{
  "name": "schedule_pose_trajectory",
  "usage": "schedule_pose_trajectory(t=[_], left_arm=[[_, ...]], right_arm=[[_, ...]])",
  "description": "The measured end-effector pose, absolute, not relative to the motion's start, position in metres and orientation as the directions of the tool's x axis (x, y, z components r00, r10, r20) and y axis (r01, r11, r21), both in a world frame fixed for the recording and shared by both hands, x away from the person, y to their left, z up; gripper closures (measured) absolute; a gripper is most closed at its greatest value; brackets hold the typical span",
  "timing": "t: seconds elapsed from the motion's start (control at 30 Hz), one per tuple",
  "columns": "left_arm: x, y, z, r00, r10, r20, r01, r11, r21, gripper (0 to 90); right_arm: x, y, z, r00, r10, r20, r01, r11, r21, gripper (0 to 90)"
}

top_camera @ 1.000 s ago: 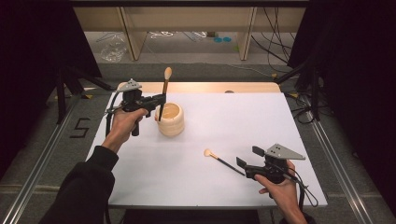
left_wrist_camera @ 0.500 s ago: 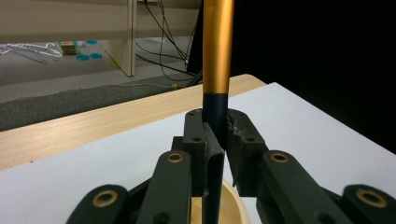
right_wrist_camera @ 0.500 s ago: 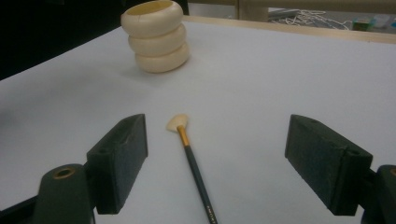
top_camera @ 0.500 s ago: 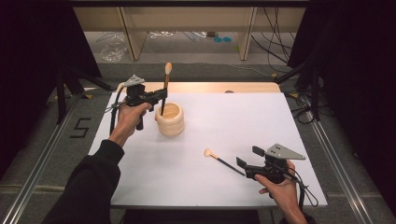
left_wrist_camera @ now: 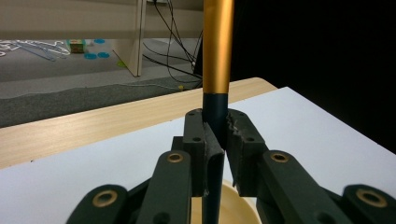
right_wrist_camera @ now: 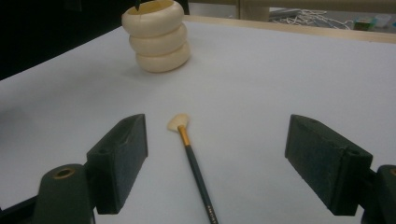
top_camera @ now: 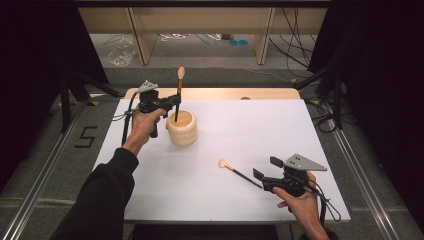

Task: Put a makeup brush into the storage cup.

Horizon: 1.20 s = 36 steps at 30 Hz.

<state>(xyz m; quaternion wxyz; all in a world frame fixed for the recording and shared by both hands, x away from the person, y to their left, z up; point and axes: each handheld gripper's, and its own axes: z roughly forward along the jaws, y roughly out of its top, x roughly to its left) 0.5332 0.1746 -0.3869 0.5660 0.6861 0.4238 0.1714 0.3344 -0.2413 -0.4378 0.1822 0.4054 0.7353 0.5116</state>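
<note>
The left gripper (top_camera: 172, 101) clamped an upright brush (top_camera: 178, 95) over the cup (top_camera: 182, 128); the right gripper (right_wrist_camera: 215, 154) stood open. The brush looked light, stiff and slick; grip the dark handle.

white numeral "5" (top_camera: 85, 136) on the grey floor (top_camera: 45, 150) left of the table (top_camera: 250, 130)

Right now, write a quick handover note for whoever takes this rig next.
Left claw: shut on the upright brush, bristles up, handle tip inside the cream ringed holder at the white mat's far left.
Right claw: open, holding nothing, low over the mat, jaws either side of the second brush.
The second brush lies flat near the front right, bristles toward the holder.
Done: first brush partly in the holder.
Left: release it, then probably pick up the second brush and put it in too.
</note>
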Motion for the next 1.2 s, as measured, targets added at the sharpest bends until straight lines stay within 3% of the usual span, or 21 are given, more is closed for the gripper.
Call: schedule_pose_trajectory(t=[1.2], left_arm=[[0.531,0.164,-0.410,0.603,0.763,-0.232,0.391,-0.029,0.920,78.6]], right_arm=[[0.333,-0.242,-0.436,-0.606,0.784,0.133,0.426,0.179,0.887,22.2]])
